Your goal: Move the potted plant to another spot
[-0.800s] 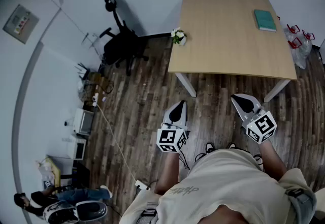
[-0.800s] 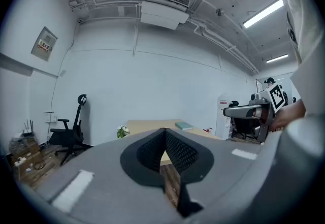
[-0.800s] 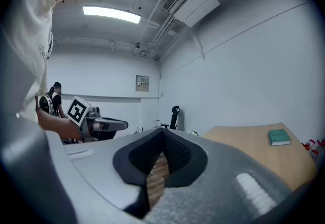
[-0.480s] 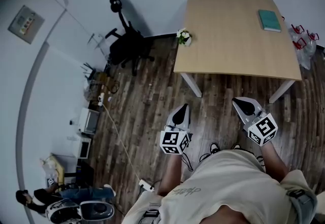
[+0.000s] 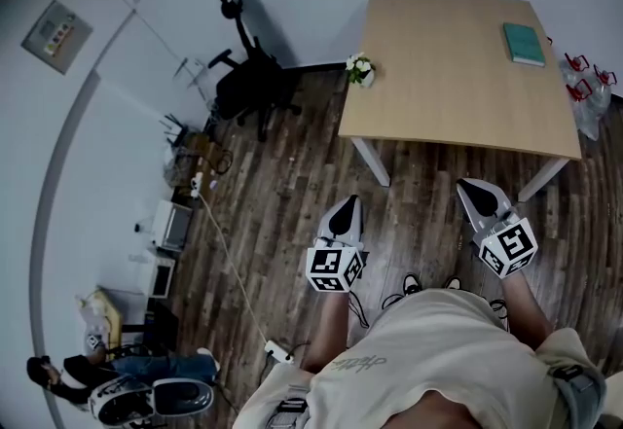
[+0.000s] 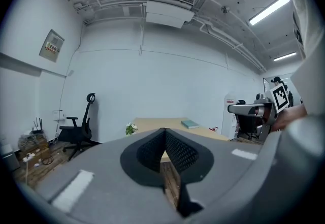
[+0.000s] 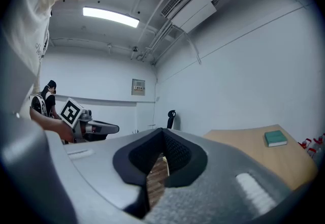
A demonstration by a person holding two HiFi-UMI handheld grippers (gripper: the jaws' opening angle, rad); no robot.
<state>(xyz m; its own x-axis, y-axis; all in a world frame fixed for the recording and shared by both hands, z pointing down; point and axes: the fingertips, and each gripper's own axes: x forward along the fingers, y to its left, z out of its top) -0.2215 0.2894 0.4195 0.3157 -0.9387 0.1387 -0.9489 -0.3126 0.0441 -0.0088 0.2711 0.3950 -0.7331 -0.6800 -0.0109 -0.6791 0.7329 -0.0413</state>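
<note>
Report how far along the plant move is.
Done: nothing yet. The potted plant sits at a corner of the table, untouched. In hand: nothing. The left gripper and right gripper are both shut and empty, held over the floor short of the table. Left: walk up, open a gripper, grasp the plant, carry it elsewhere, set it down.

Your left claw (image 6: pixel 164 131) and right claw (image 7: pixel 162 130) have matt grey plastic shells, faintly grainy. Their black pads (image 6: pixel 177 151) have a fine ribbed, rubbery-looking texture. The marker cubes (image 5: pixel 334 267) look smooth, printed in black and white. Ahead of you the counter (image 5: pixel 458 77) is pale wood, smooth and matt. The floor (image 5: pixel 282 213) is dark wood plank, streaky in grain with a slight sheen. The book (image 5: pixel 524 43) has a plain matt teal cover. Your shirt (image 5: pixel 438 359) is soft pale cloth.
</note>
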